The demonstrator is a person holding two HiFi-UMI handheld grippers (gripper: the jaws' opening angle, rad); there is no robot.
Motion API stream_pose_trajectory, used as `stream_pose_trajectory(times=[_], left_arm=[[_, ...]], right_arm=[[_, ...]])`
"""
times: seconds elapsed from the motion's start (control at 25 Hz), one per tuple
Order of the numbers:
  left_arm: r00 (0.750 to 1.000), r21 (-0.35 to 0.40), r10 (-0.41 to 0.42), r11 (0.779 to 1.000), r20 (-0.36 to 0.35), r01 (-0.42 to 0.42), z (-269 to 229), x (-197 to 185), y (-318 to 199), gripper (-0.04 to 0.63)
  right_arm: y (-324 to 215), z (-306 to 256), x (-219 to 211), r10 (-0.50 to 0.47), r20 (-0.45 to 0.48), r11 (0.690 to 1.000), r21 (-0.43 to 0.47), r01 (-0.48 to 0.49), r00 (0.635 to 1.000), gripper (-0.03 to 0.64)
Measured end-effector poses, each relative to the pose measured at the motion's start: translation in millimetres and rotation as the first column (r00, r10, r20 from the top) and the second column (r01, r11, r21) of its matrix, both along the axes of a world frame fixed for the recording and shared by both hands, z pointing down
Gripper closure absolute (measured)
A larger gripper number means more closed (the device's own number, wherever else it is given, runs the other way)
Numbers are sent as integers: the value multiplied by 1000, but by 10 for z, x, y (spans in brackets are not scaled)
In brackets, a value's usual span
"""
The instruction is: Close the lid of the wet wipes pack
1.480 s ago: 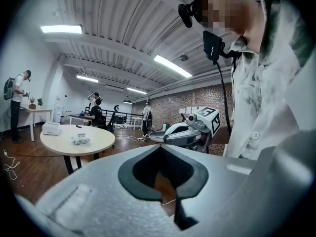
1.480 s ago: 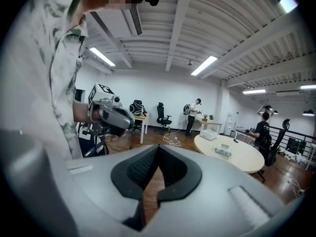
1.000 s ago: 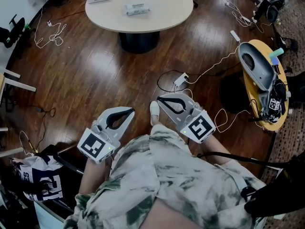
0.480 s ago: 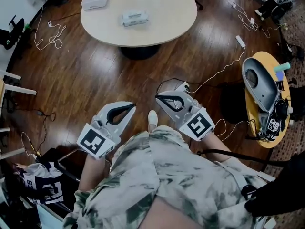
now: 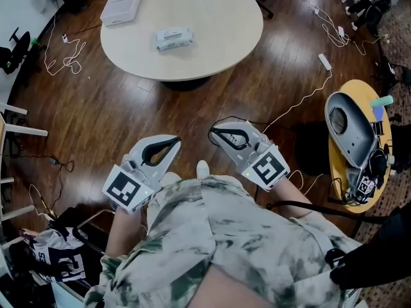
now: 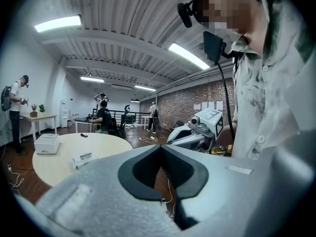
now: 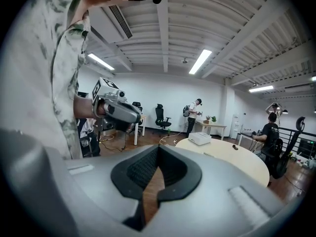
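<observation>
The wet wipes pack (image 5: 174, 38) lies on the round beige table (image 5: 218, 24), far ahead of both grippers; its lid is too small to make out. It shows again in the left gripper view as a small white wet wipes pack (image 6: 83, 159) on the table (image 6: 59, 164). My left gripper (image 5: 175, 141) is shut and holds nothing, held low in front of the person's body. Beside it my right gripper (image 5: 214, 133) is also shut and holds nothing. The left gripper (image 6: 160, 147) and right gripper (image 7: 158, 147) each show their jaws meeting at the tip, over wooden floor.
A white box (image 5: 121, 7) sits at the table's far left edge. Cables (image 5: 302, 101) trail over the wooden floor. A yellow stand with equipment (image 5: 350, 133) is at the right, a bag (image 5: 48, 252) at the lower left. Other people stand in the room's background (image 6: 103, 116).
The table and wipes pack have slid lower and nearer in the head view as the person steps toward them. Both grippers stay shut and hold their places before the body.
</observation>
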State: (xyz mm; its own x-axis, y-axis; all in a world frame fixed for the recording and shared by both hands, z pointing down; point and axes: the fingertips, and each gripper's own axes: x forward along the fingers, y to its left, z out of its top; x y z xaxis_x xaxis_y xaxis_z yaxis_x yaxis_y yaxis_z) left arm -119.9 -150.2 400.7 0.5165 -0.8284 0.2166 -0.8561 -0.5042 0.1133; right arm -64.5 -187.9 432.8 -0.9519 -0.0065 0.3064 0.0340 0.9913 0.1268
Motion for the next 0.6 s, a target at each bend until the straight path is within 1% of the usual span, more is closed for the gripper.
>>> stream_pose_trajectory(times=[0.28, 0.44, 0.6], left_arm=[[1000, -18, 9, 1000, 2, -9, 34, -192, -252, 597], [1000, -32, 27, 999, -2, -27, 80, -376, -345, 597], [998, -11, 57, 998, -6, -57, 39, -578, -502, 597]], right_arm=[[-199, 25, -174, 5, 1, 1000, -26, -5, 1000, 611], [-300, 45, -361, 16, -10, 1000, -16, -16, 1000, 611], [-442, -8, -578, 48, -5, 999, -12, -48, 999, 611]])
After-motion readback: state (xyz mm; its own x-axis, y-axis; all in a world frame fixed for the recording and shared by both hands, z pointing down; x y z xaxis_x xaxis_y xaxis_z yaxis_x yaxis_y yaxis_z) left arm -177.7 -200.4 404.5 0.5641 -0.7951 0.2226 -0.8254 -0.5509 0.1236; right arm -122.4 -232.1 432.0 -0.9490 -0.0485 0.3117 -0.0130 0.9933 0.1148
